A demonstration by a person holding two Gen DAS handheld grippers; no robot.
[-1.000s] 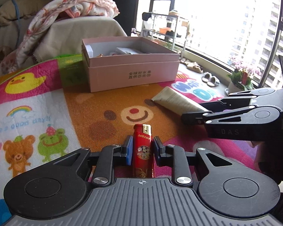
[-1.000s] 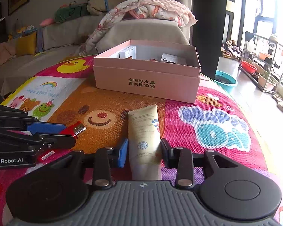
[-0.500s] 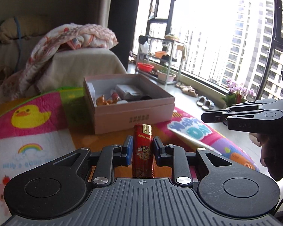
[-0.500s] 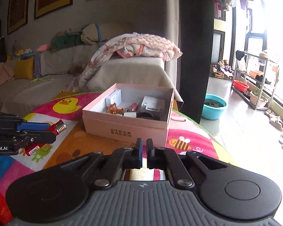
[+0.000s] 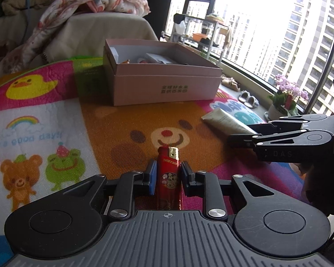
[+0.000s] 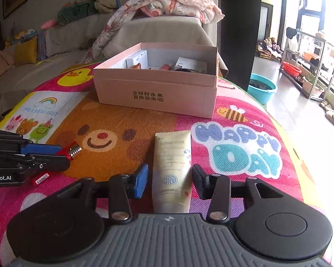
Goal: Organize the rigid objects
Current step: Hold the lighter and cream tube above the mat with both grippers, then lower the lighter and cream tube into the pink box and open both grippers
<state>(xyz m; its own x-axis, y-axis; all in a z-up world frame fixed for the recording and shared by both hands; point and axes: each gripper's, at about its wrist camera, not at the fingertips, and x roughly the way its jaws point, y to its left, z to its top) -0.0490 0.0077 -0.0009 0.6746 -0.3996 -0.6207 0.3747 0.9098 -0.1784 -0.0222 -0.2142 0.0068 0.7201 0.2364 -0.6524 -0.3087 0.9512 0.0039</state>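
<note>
My left gripper point(image 5: 167, 175) is shut on a red lighter point(image 5: 168, 178), held low over the colourful play mat point(image 5: 44, 115). It also shows at the left of the right wrist view point(image 6: 64, 155). My right gripper point(image 6: 169, 178) is open, its jaws on either side of a cream tube point(image 6: 172, 166) that lies on the mat without touching it. The tube also shows in the left wrist view point(image 5: 225, 122). A pink open box point(image 6: 158, 93) with several small items inside stands further back on the mat, also in the left wrist view point(image 5: 164, 84).
A sofa with a crumpled blanket point(image 6: 167, 4) stands behind the mat. A teal basin point(image 6: 261, 87) and a metal rack point(image 6: 309, 60) stand on the floor at right. Slippers point(image 5: 248, 98) and a flower pot point(image 5: 282, 102) sit by the window.
Half a second ago both grippers were raised, the right one shut. Now both are low over the mat again, the right one open around the tube, the left still holding the lighter.
</note>
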